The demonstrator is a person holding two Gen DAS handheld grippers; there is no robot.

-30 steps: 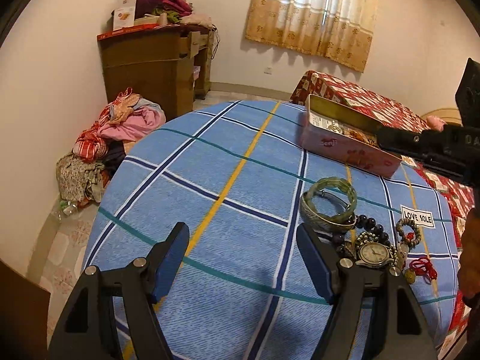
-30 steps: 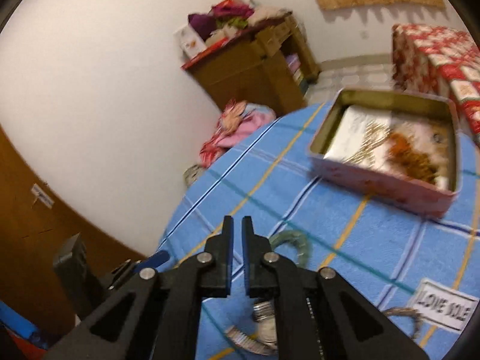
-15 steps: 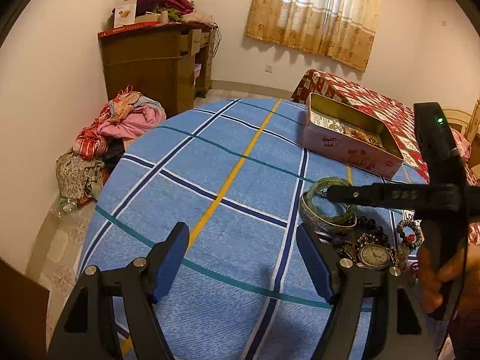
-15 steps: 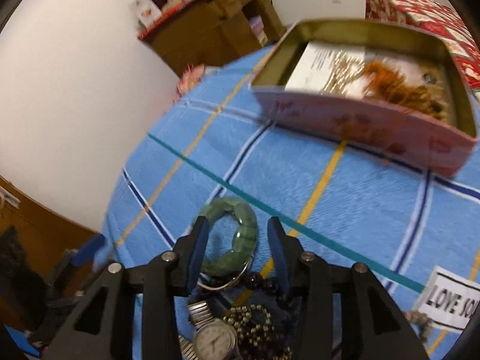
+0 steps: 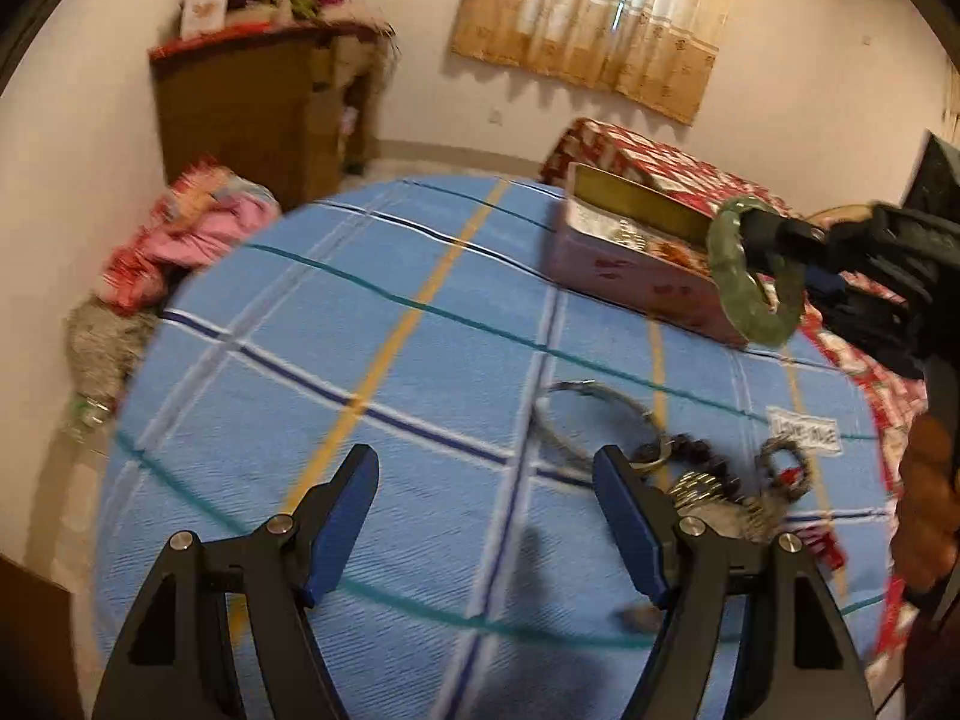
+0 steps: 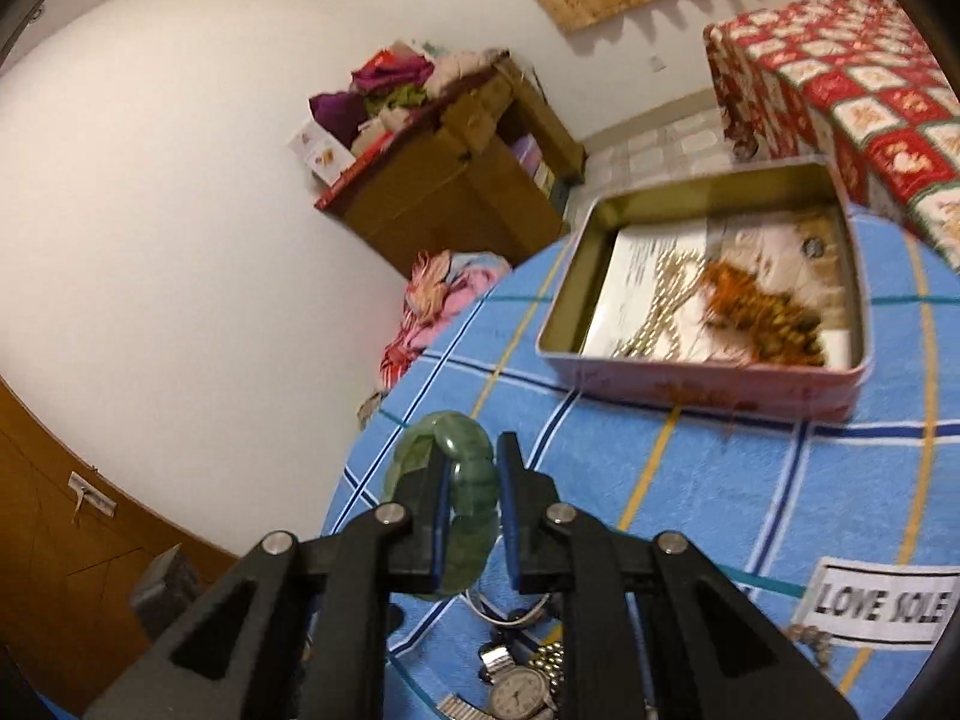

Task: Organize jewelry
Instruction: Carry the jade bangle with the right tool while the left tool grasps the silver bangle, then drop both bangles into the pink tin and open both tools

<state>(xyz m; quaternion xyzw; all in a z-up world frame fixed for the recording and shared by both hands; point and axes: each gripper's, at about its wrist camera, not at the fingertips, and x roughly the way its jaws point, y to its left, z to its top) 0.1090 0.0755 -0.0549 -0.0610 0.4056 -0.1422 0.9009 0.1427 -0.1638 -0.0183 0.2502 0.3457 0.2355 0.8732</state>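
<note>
My right gripper (image 6: pixel 471 468) is shut on a green jade bangle (image 6: pixel 465 492) and holds it in the air above the blue cloth. From the left wrist view the bangle (image 5: pixel 741 285) hangs from the right gripper (image 5: pixel 759 231) in front of the pink tin box (image 5: pixel 630 264). The tin box (image 6: pixel 714 387) lies open and holds a gold bead chain (image 6: pixel 660 306) and an orange beaded piece (image 6: pixel 762 312). My left gripper (image 5: pixel 486 486) is open and empty over the cloth. A pile of jewelry (image 5: pixel 720 480) with a thin silver bangle (image 5: pixel 576 420) lies to its right.
A watch (image 6: pixel 519 690) and beads lie under the right gripper. A white "LOVE SOLE" label (image 6: pixel 882 600) is sewn on the cloth. A wooden cabinet (image 5: pixel 258 114), a clothes heap (image 5: pixel 186 234) on the floor and a red patterned bed (image 6: pixel 840 84) stand beyond the table.
My right gripper closed on the green bangle and lifted it off the pile toward the tin box. The silver bangle stays on the cloth. The left gripper shifted slightly.
</note>
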